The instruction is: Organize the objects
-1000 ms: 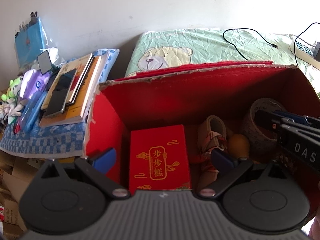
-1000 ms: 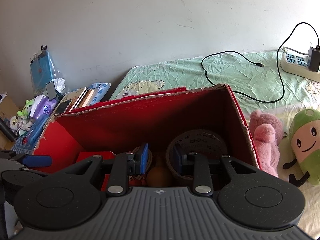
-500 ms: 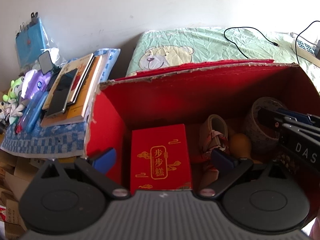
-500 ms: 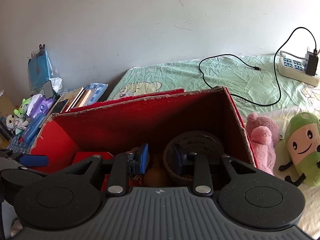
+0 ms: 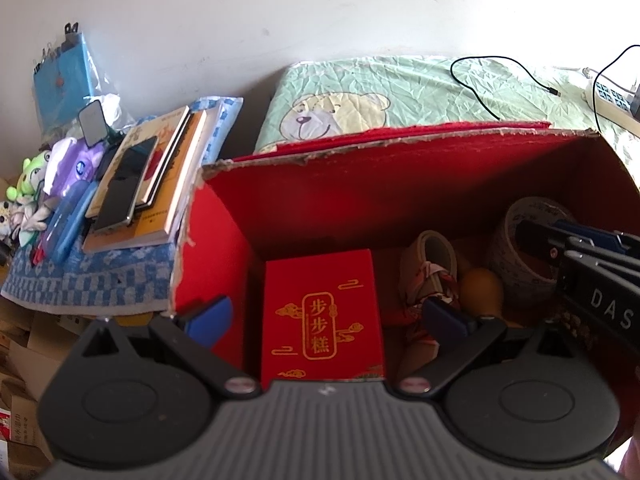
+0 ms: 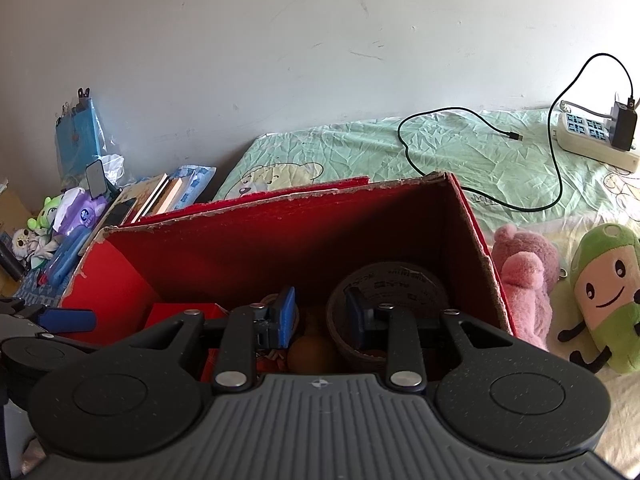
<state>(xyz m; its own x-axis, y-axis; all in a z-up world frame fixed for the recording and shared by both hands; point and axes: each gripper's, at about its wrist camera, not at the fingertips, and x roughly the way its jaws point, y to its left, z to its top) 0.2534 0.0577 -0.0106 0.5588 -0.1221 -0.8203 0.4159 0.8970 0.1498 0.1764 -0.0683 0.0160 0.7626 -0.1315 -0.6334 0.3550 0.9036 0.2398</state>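
Two tape rolls (image 6: 390, 300) half-hidden behind right fingers (image 6: 286, 316).

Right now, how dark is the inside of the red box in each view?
Left wrist view: red box floor lit enough to read the small red packet.
Right wrist view: deep shadow; tape roll dim.
Fisheye bends both frames' edges.

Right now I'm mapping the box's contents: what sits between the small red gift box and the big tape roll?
In the left wrist view, between the red gift box and big tape roll lie a smaller tape roll and an orange ball.
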